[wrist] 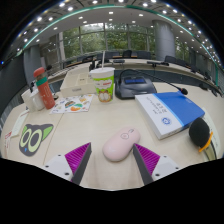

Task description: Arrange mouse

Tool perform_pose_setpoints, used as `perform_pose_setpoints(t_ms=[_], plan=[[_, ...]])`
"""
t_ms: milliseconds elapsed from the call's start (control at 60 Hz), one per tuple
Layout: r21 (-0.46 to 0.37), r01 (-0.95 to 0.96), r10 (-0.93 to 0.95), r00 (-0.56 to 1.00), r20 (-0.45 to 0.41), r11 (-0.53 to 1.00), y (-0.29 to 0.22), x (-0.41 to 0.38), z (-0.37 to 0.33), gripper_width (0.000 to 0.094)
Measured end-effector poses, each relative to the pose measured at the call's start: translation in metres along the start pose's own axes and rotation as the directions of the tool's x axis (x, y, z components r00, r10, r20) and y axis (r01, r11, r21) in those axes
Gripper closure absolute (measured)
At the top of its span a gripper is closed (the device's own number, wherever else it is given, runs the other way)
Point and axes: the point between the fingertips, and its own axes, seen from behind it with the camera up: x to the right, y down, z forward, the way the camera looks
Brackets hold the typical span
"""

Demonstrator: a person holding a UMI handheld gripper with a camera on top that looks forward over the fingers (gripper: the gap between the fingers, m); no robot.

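Note:
A pale pink mouse (121, 144) lies on the beige table (110, 115) just ahead of my gripper (112, 159), its near end level with the fingertips. The fingers stand wide apart with magenta pads (77, 157) on either side of the mouse's near end, and there is a gap on each side. The gripper is open and holds nothing.
A blue and white book (168, 112) lies to the right, with a black object (202, 132) beside it. A black mat with cartoon eyes (35, 138) lies at the left. A paper cup (102, 84), bottles (43, 88) and a dark laptop bag (135, 82) stand further back.

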Motion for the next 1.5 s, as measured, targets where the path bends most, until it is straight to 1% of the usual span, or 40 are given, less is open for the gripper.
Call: perform_pose_setpoints(t_ms=[100,150,200,317,350,383,567,683,767,800,883,983,1050,1117,1150,1200,1317,1400,1500], plan=[[0.003,-0.004,0.004,1.000,-0.003,1.000,-0.012,0.000,0.017,0.0089],[0.006,0.002,-0.002,1.000,-0.013,1.000,-0.017,0.000,0.025,0.0114],[0.007,0.016,-0.016,0.999,-0.036,1.000,-0.022,0.003,0.032,0.0175],[0.018,0.068,-0.066,0.994,-0.092,0.998,-0.030,0.009,0.045,0.0368],[0.021,0.068,-0.066,0.994,-0.083,0.997,-0.031,0.006,0.047,0.0453],[0.024,0.064,-0.062,0.995,-0.080,0.998,-0.032,0.006,0.048,0.0457],[0.022,0.079,-0.076,0.992,-0.104,0.997,-0.032,0.008,0.046,0.0577],[0.012,0.062,-0.060,0.991,-0.123,0.998,-0.032,0.013,0.044,0.0596],[0.033,0.052,-0.046,0.986,-0.163,0.998,-0.043,0.016,0.029,0.0596],[0.058,0.043,-0.032,0.983,-0.179,0.997,-0.054,0.015,0.019,0.0597],[0.126,0.029,-0.005,0.983,-0.184,0.992,-0.085,-0.001,-0.013,0.0598],[0.212,0.032,0.005,0.985,-0.172,0.977,-0.126,-0.045,-0.059,0.0597],[0.264,0.046,-0.005,0.988,-0.156,0.964,-0.146,-0.090,-0.088,0.0596],[0.285,0.070,-0.031,0.990,-0.141,0.956,-0.156,-0.134,-0.106,0.0597],[0.292,0.075,-0.037,0.990,-0.134,0.954,-0.151,-0.163,-0.111,0.0597],[0.276,0.076,-0.048,0.993,-0.107,0.958,-0.150,-0.200,-0.110,0.0599],[0.208,0.069,-0.060,0.997,-0.048,0.976,-0.109,-0.278,-0.083,0.0598],[0.148,0.078,-0.073,0.996,-0.042,0.986,-0.072,-0.310,-0.052,0.0598],[0.081,0.087,-0.085,0.996,-0.035,0.993,-0.034,-0.327,-0.015,0.0597]])
